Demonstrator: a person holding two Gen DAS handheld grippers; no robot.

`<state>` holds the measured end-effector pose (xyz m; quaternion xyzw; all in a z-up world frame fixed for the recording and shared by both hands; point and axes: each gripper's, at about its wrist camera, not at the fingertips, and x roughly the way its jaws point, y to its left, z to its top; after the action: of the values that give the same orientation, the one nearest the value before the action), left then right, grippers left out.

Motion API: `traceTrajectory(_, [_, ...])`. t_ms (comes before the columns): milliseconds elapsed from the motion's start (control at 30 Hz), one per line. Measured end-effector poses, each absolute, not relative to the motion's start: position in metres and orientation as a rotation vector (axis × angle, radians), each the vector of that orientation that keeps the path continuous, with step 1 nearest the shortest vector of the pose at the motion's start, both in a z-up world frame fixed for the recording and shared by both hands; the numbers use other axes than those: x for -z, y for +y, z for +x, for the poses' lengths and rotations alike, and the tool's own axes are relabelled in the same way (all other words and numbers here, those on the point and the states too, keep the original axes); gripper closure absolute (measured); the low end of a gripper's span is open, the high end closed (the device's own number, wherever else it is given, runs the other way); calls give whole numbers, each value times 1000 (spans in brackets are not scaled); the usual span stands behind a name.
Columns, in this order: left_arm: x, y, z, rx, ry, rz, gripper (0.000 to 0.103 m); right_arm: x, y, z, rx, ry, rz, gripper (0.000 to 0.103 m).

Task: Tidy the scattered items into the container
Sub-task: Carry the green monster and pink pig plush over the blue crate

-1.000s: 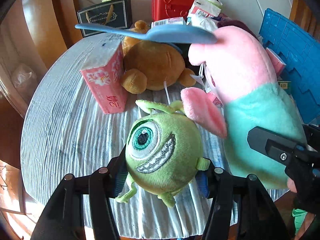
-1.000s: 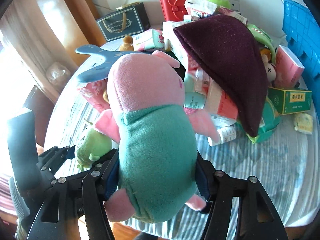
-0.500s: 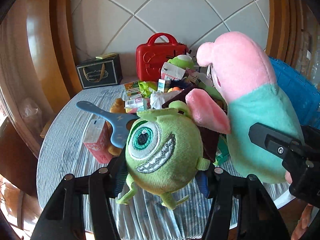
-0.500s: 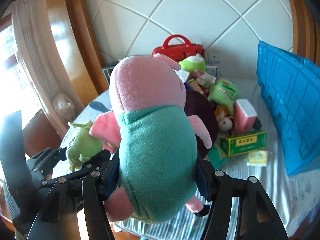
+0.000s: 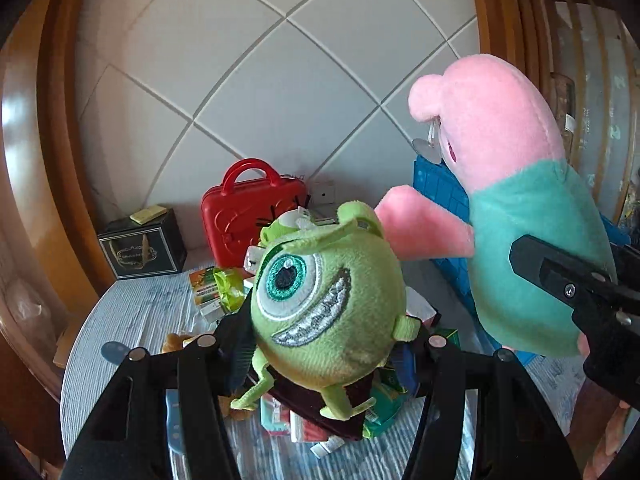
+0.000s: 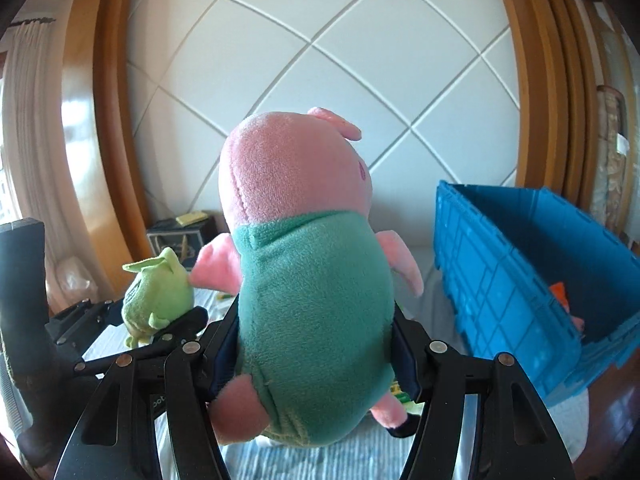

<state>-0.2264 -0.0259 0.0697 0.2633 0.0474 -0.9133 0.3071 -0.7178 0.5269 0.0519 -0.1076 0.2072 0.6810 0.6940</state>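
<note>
Tongs on the left hand (image 5: 326,350) are clamped on a green one-eyed monster plush (image 5: 326,300), pads pressed into its round body on both sides; the toy hangs clear above the desk (image 5: 132,320), face toward the camera. Behind and left of it, against the white tiled wall, stands a black gift box (image 5: 140,248) with a small yellow item on top, and just right of that a red carry case (image 5: 248,216) with an arched handle. Below the monster plush lies a heap of small packets and cartons (image 5: 216,288) on the striped cloth, partly covered by a dark maroon fabric piece (image 5: 320,408); a brown soft toy (image 5: 174,342) shows only at its edge, so its kind is uncertain.

Further right, tongs on the right hand (image 6: 314,354) are closed on a pink pig plush in a teal dress (image 6: 312,300), gripping it at the lower body with the head uppermost. It too is held in the air, just beside the monster plush, one pink arm nearly touching it. The pig plush has a clear suction cup (image 5: 426,148) dangling by its snout.

At far right sits the blue plastic crate (image 6: 512,280), open-topped, resting on the desk edge and well apart from both toys. Something orange (image 6: 558,292) lies inside it; the view is too blurred to name it.
</note>
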Motion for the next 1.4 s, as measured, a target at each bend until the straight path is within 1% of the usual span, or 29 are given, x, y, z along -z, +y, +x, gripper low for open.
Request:
traceTrajectory(400, [-89,11,-367,2499,107,715,46,-89,547,-593,-1319,423,-224,40])
traceTrajectory(567, [-94,31,-446,2485,123,692,46,-106,552,-518,-1309,382,-237,40])
traceTrajectory(700, [-109,48,-519,2434,140,669,46,-124,558,-447,-1322,325,-271,40])
traceTrajectory(800, [-121,52,-569,2409,198,702,46,-133,569,-392,-1338,315,-306,40])
traceTrajectory(900, [-120,50,-616,2366,216,770,46,-137,578,-345,-1336,317,-337,40])
traceTrajectory(1000, [-107,44,-657,2297,204,849,46,-129,594,-302,-1344,359,-369,40])
traceTrajectory(1133, [-75,16,-703,2195,275,1023,46,-103,626,-264,-1323,420,-452,40])
traceTrajectory(1300, [-2,-26,-739,2031,435,1305,46,-45,669,-237,-1320,593,-593,40])
traceTrajectory(1400, [45,-36,-750,1924,478,1448,46,-4,691,-228,-1313,711,-688,40])
